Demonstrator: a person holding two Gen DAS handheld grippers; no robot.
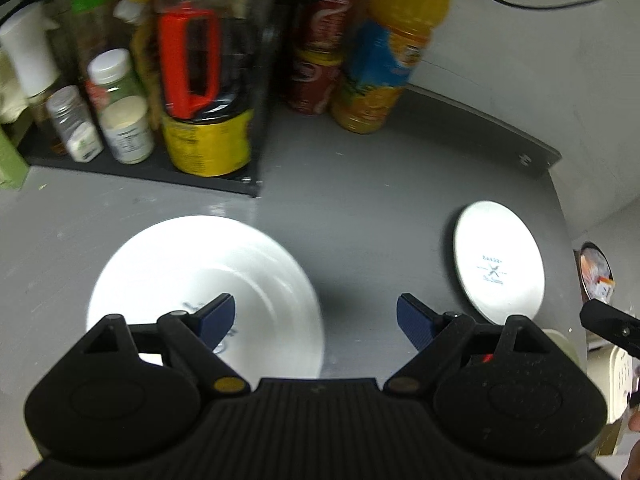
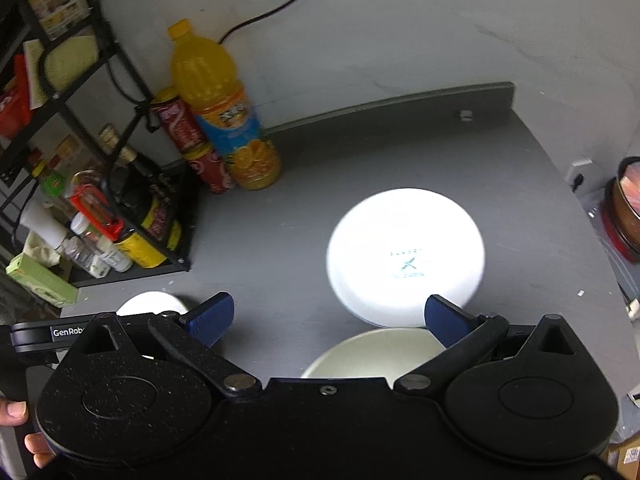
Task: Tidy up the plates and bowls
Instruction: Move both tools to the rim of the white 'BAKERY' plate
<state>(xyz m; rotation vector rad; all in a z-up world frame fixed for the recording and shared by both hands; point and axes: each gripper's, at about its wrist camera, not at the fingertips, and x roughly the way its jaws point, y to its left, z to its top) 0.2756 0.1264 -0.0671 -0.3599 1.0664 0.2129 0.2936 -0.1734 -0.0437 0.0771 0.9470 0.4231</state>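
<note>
Both tongs gape, empty: the left gripper (image 1: 316, 316) over a white bowl's (image 1: 204, 292) rim, the right gripper (image 2: 328, 316) just short of a white plate (image 2: 406, 254), landmark on the grey counter (image 2: 280, 240). Glazed ware looks rigid, slick, breakable; take it by the rim. Bottles crowd the wall beyond the plate.

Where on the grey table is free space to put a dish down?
Bare grey table lies between the printed plate and the black rack, and behind the plate toward the back ledge. It is crowded by the juice bottle and cans.
</note>
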